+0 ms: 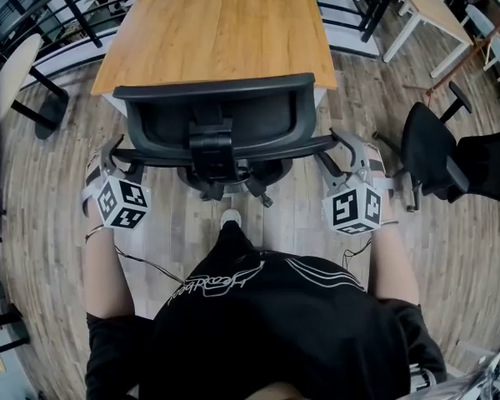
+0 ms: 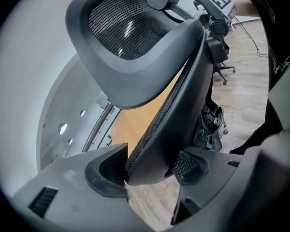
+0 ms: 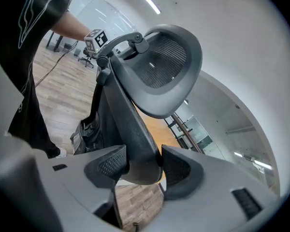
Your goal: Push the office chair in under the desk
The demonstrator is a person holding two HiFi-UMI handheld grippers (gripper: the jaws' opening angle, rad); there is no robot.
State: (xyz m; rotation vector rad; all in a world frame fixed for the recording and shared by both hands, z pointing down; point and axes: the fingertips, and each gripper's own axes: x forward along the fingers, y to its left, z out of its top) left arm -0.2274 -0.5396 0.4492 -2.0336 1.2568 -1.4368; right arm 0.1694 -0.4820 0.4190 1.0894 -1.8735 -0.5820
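Standing squarely behind the black mesh-backed office chair (image 1: 217,119), the person has one tool on each side edge of its backrest. The left gripper (image 2: 150,170) is clamped on the left edge of the backrest, with the dark frame and mesh pinched between its two textured pads. The right gripper (image 3: 142,168) grips the opposite edge in the same way, its jaws closed on the rim. From above, both marker cubes sit low and outboard of the chair (one at each of the person's wrists). The chair's curved mesh headrest (image 2: 130,37) rises above the clamped edge in both gripper views.

The chair stands right at the near end of the light wooden desk (image 1: 217,23), facing it. Its back is towards the person, and the top of the backrest lines up with the desk's near edge. How far the seat reaches under the top I cannot tell. A white shoe (image 1: 230,217) shows just behind the chair base on the wood-plank floor (image 1: 58,182). A second black chair (image 1: 429,152) stands off to the right, well apart from the desk.
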